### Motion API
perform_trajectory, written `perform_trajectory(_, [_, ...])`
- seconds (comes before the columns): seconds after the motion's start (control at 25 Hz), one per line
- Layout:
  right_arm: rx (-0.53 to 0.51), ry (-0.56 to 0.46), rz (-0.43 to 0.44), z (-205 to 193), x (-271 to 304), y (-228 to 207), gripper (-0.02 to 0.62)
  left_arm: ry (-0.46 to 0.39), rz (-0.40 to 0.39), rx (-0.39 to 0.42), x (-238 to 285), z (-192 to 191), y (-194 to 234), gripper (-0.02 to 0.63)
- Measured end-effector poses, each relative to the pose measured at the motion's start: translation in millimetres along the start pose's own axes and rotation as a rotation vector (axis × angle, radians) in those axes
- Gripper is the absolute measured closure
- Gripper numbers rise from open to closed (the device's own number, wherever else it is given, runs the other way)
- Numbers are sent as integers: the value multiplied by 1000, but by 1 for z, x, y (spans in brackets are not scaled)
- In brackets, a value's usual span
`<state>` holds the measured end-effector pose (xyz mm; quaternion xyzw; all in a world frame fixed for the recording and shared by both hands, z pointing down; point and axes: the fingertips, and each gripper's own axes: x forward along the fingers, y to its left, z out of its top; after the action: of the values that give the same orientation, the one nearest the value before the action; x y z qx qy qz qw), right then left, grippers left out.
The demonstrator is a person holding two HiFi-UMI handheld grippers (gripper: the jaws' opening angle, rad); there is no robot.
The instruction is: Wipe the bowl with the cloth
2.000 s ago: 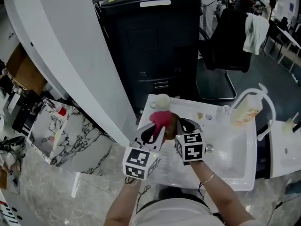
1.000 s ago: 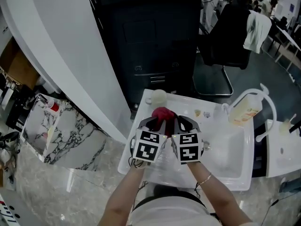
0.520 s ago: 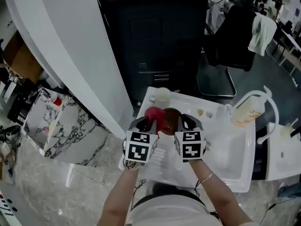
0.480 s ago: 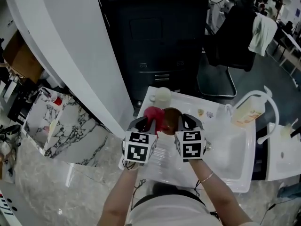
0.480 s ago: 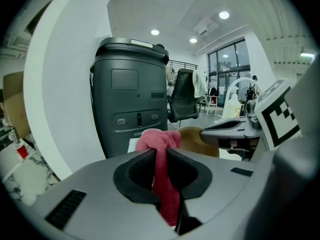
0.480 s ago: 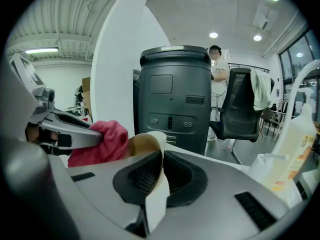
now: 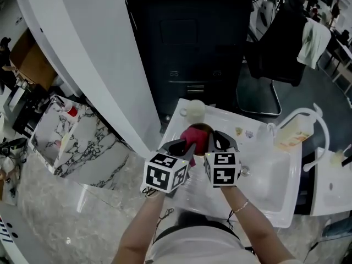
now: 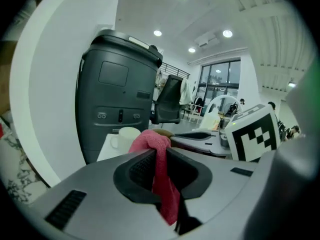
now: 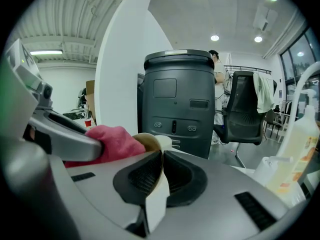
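My left gripper [image 8: 159, 151] is clamped tight on the pink cloth [image 8: 161, 179]. The cloth runs down between the two jaws, and its bunched end sticks out past their tips. My right gripper [image 9: 161, 159] is closed on the rim of the bowl [image 9: 149, 140], which is white outside and brown inside. The rim's thin edge is pinched between the ribbed pads, and those jaws have just been closing a little tighter on it.

From the head view the two grippers sit side by side, close together, both pointing away from me and somewhat down. The bowl is just ahead of the right gripper's tips, held over the white counter [image 7: 181, 194] beside the sink [image 7: 269, 186]. The cloth's bunched end lies over the left part of the bowl, against its brown inside, so the left gripper's tips are right at the bowl's edge.

A white mug [image 7: 193, 110] stands on the counter just beyond the bowl, apart from it. A soap bottle [image 7: 289, 136] stands further to the right, by the sink. A tall black bin [image 7: 190, 37] rises behind the counter.
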<state>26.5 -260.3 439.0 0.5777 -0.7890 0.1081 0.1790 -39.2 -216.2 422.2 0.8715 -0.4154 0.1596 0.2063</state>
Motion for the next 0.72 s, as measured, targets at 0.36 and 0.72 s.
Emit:
perform_trajectory(0.36, [-52,-29,47,9,-4,21,566,149,-53,-27,35,-14,-7,543])
perform_trajectory(0.72, [-72,-5,24,1,3,17,563,230,50,5,43,-22,24,543])
